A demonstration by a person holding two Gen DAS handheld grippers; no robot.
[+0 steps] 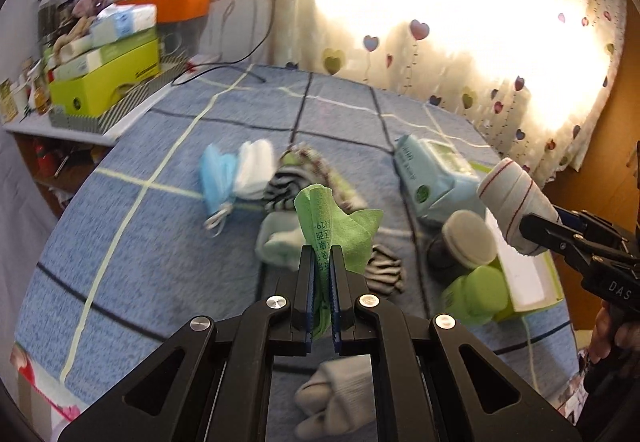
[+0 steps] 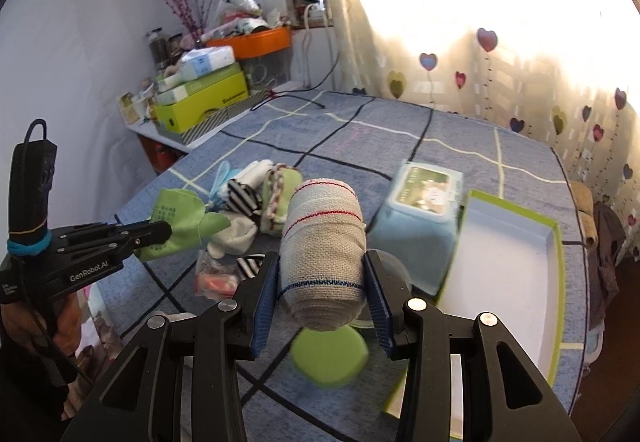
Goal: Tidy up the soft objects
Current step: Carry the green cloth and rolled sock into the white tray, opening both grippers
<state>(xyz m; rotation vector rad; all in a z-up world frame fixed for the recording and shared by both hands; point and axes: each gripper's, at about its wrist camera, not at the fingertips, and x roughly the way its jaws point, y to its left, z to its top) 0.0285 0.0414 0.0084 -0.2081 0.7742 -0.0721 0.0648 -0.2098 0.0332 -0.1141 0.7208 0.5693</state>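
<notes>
My left gripper [image 1: 323, 254] is shut on a green cloth [image 1: 334, 218] with printed characters and holds it above the blue checked bedspread [image 1: 160, 242]. It also shows in the right wrist view [image 2: 160, 232] with the green cloth [image 2: 180, 220]. My right gripper [image 2: 322, 274] is shut on a rolled beige bandage [image 2: 324, 242] with red and blue stripes; this bandage roll also shows at the right of the left wrist view [image 1: 516, 198]. A pile of socks and face masks [image 1: 256, 178] lies on the bed ahead.
A green-rimmed white tray [image 2: 516, 242] lies at the right beside a blue wipes pack [image 2: 420, 210]. Green-lidded jars [image 2: 328, 356] stand near it. A grey sock [image 1: 336, 394] lies under my left gripper. A cluttered shelf [image 1: 100, 82] stands at the left. A heart-print curtain [image 2: 480, 54] hangs behind.
</notes>
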